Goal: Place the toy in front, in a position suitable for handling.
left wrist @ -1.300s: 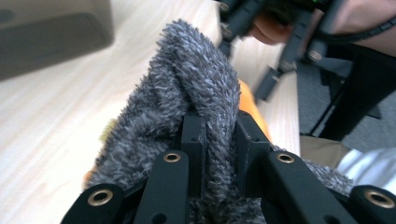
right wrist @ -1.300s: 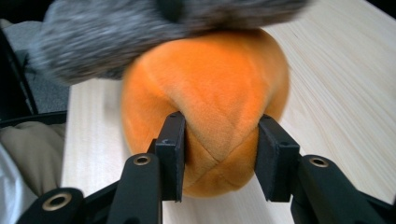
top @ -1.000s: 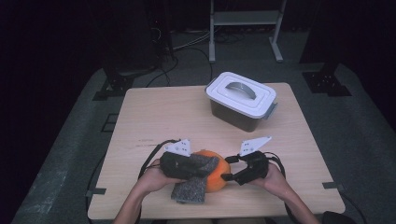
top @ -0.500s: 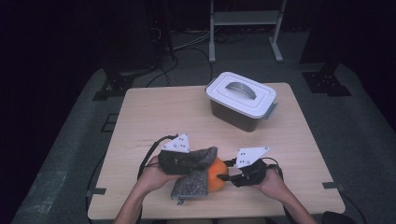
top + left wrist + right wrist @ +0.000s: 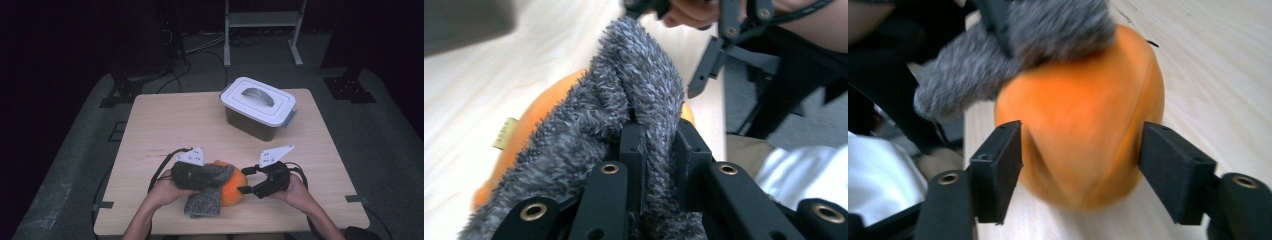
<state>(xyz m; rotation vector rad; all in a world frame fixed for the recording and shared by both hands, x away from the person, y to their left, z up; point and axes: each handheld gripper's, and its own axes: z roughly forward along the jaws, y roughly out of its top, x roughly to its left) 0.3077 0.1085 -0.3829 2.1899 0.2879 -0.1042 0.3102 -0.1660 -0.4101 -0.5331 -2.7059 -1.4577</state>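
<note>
Orange plush ball [image 5: 233, 188] sits at the near edge of the bench [image 5: 165, 125], between the two grippers, with a grey fuzzy cloth [image 5: 206, 201] draped over its left side. A lidded white bin [image 5: 259, 107] stands well apart at the far right.

The left gripper [image 5: 220, 176] has its fingers closed tight on a fold of the cloth. The right gripper [image 5: 245, 189] has just been opening; its fingers stand apart on either side of the ball, not pressing it.

My worry: the ball is soft and round, so an off-centre squeeze could squirt it off the near edge. Tugging the cloth before the ball is pinned would likely drag it along.

The high view gives the layout; the left gripper view shows the pinched fold [image 5: 651, 130] and a small tag [image 5: 505, 133]; the right gripper view shows the gaps beside the ball [image 5: 1080, 115].
</note>
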